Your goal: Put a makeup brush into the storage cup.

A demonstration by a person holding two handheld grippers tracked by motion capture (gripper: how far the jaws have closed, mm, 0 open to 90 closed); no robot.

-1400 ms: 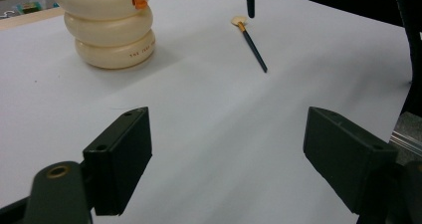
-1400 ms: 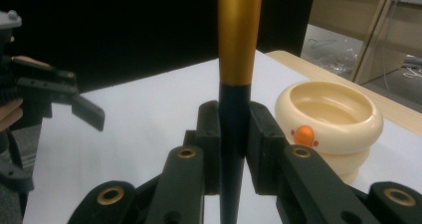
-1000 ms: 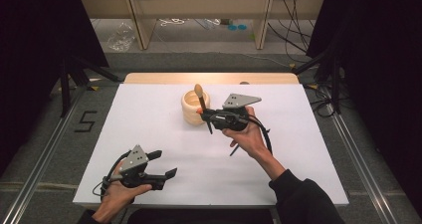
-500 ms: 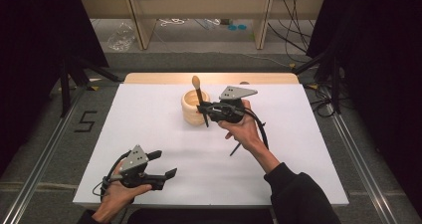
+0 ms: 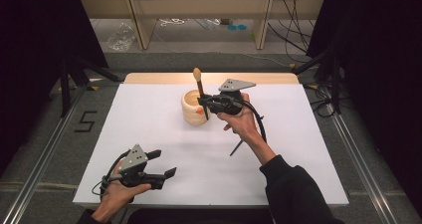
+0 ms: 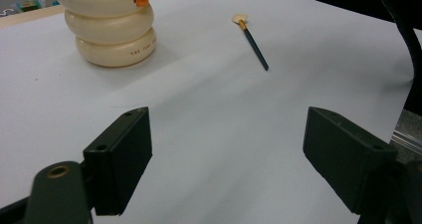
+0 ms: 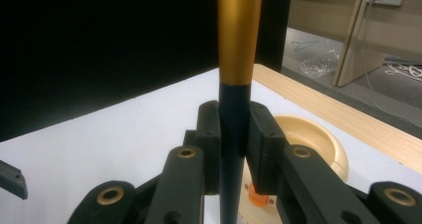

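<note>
While its jaws clamp the dark handle of a makeup brush (image 5: 199, 86), the right gripper (image 5: 205, 103) hangs just beside the cream ringed holder (image 5: 193, 107), on the side toward the person's right hand (image 5: 242, 118). That brush stands nearly upright, bristle tip above the holder's rim and lower end beside the holder's wall; in the right gripper view the pads press the handle (image 7: 234, 124) from both sides, with the holder's open mouth (image 7: 318, 144) just behind. Since the earlier high views the gripper has lifted slightly and the brush has swung from a lean to near vertical. A second, thinner brush (image 5: 236, 148) lies flat on the white table (image 5: 149, 114), nearer the person than the holder, under the right forearm. On the holder's left and near sides the white sheet lies bare out to its edges; its far edge, a wooden strip, runs close behind. Well away from the holder, at the table's near left edge, the left gripper (image 5: 164, 164) rests with jaws spread wide on nothing, unmoved.
</note>
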